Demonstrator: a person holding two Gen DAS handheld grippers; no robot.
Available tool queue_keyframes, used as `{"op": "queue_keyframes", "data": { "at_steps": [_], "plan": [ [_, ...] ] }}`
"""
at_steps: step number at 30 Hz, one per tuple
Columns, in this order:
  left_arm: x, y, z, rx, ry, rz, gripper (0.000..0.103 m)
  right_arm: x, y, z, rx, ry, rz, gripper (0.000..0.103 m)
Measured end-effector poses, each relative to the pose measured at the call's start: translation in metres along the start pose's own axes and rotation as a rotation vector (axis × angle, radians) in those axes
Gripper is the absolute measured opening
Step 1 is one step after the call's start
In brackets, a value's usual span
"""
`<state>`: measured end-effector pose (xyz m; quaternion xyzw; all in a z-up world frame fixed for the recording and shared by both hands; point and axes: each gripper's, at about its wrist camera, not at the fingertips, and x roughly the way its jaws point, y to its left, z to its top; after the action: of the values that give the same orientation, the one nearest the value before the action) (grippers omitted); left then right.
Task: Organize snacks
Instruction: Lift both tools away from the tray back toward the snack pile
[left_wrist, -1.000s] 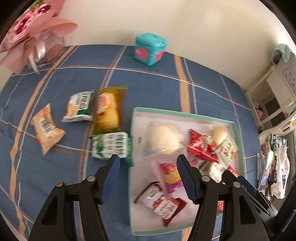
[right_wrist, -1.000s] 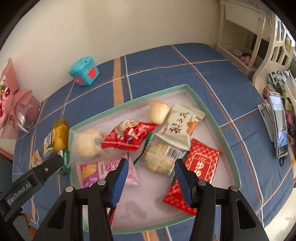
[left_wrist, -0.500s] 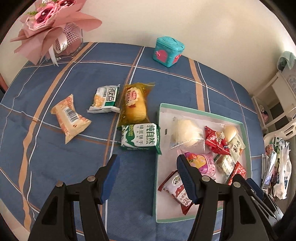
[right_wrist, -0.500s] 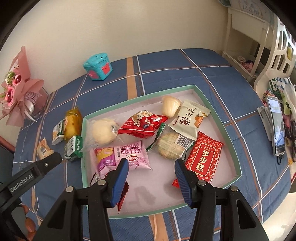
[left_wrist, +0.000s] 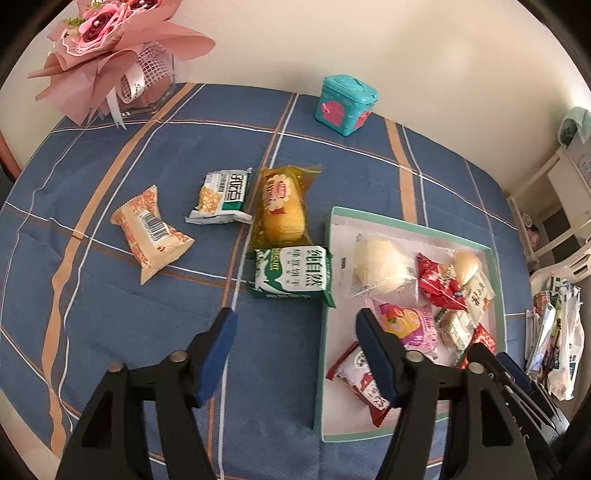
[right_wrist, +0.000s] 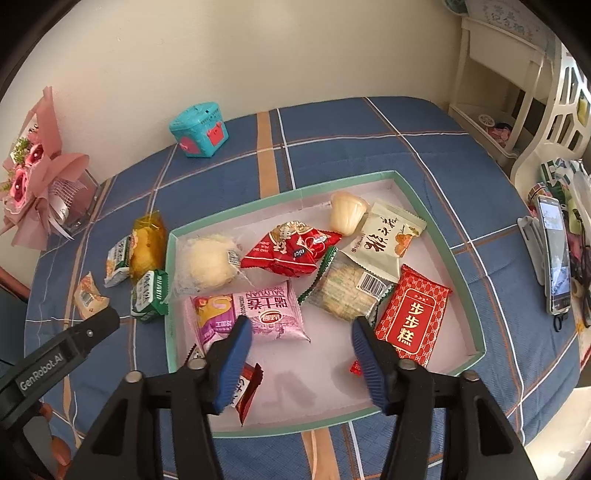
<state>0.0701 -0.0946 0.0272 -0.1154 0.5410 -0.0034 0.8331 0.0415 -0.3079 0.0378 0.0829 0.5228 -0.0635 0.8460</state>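
The left gripper (left_wrist: 295, 328) hangs over the blue plaid cloth (left_wrist: 110, 314) just beside the tray's (left_wrist: 320, 369) left wall, its blue ribbed fingers (left_wrist: 218, 350) spread and empty; the jaws have just been opening, with nothing between them. The right gripper (right_wrist: 301, 338) hovers above the tray's (right_wrist: 476, 302) bare pale floor, released as well, its jaws also just opened wider and gripping nothing. One fingertip overlaps the pink pack (right_wrist: 255, 314) in the picture; whether it touches cannot be told.

The tray is shallow, rectangular cardboard with a mint rim. Eight wrapped snacks lie in it: a small red pack (right_wrist: 247, 387) nearest, the glossy pink pack, a red patterned sachet (right_wrist: 412, 317), a clear-wrapped round cracker (right_wrist: 343, 291), a clear-wrapped white bun (right_wrist: 207, 264), a crumpled red bag (right_wrist: 291, 247), a cream sachet (right_wrist: 384, 240) and a pale lumpy sweet (right_wrist: 347, 212).

Four snacks remain on the cloth left of the tray: a green-and-white pack (left_wrist: 291, 273) touching the tray wall, a yellow cellophane cake (left_wrist: 282, 210) behind it, a smaller green-white pack (left_wrist: 221, 197), and a beige pack (left_wrist: 151, 232) with a barcode, apart from the others.

Farther back stand a teal plastic box (left_wrist: 345, 103) and a pink paper bouquet (left_wrist: 110, 48), against the wall.
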Motion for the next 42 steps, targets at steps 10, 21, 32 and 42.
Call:
{"op": "queue_keyframes", "data": {
  "at_steps": [10,21,32,42],
  "plan": [
    [0.003,0.007,0.001,0.01,-0.043,0.102,0.097,0.011,0.001,-0.001,-0.015,0.025,-0.016,0.098],
    [0.003,0.012,0.004,0.012,-0.078,0.135,0.1,0.009,0.004,0.001,-0.027,-0.004,-0.001,0.103],
    [0.002,0.035,0.007,-0.024,-0.072,0.142,0.101,0.008,0.027,0.001,-0.047,-0.046,0.044,0.103],
    [-0.006,0.096,0.013,-0.12,-0.073,0.187,0.101,0.01,0.086,-0.01,-0.141,-0.052,0.112,0.103]
  ]
}}
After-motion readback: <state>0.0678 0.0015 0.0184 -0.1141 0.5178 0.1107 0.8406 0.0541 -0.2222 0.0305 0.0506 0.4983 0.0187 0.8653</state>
